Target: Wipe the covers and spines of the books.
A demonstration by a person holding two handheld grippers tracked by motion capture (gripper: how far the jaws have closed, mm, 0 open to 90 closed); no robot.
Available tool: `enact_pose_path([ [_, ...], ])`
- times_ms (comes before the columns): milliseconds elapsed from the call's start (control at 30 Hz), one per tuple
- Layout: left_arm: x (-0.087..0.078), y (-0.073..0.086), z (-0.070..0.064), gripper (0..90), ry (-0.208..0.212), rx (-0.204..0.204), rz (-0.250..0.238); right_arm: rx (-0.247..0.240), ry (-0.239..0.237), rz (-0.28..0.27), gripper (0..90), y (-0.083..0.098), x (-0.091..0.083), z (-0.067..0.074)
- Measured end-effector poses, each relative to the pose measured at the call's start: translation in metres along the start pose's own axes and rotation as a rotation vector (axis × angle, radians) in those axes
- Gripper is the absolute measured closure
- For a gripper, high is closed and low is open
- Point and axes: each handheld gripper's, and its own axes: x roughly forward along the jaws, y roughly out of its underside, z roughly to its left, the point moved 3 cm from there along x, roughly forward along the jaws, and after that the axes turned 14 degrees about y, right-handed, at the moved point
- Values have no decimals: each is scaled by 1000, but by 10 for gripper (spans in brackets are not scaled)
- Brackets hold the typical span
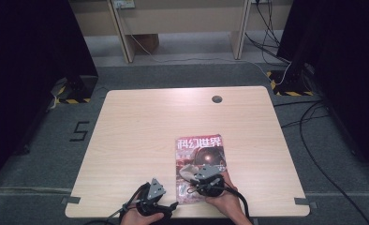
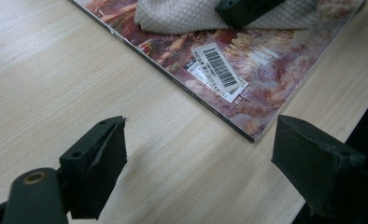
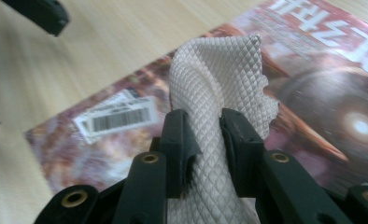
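The cloth (image 3: 219,88) is lying bunched on the magazine (image 1: 199,154) in the lower middle of the high view, because your right gripper (image 3: 205,135) is clenching it for wiping the cover. Your left gripper (image 2: 196,163) is waiting released beside it over the table (image 1: 140,122).

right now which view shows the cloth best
The right gripper view: the cloth fills the middle, pinched between the jaws, its diamond weave sharp. The left gripper view shows a cropped fold at top; the high view a small pale patch on the magazine.
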Motion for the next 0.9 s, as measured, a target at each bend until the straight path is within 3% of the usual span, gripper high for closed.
enact_pose_path([
  [300,-4,0,4,172,-8,-10,-10,-29,-84,-18,716,-4,-4,25],
  [367,-5,0,5,170,-12,-12,-8,-47,-78,-18,730,-5,-3,26],
  [500,-7,1,6,168,-15,-15,-6,-18,-75,-22,738,-4,-1,21],
  [633,-9,1,8,168,-20,-19,-9,-28,-66,-22,722,-5,-1,21],
  [900,-16,2,12,168,-45,-22,-16,-55,-103,-29,714,-2,-9,38],
])
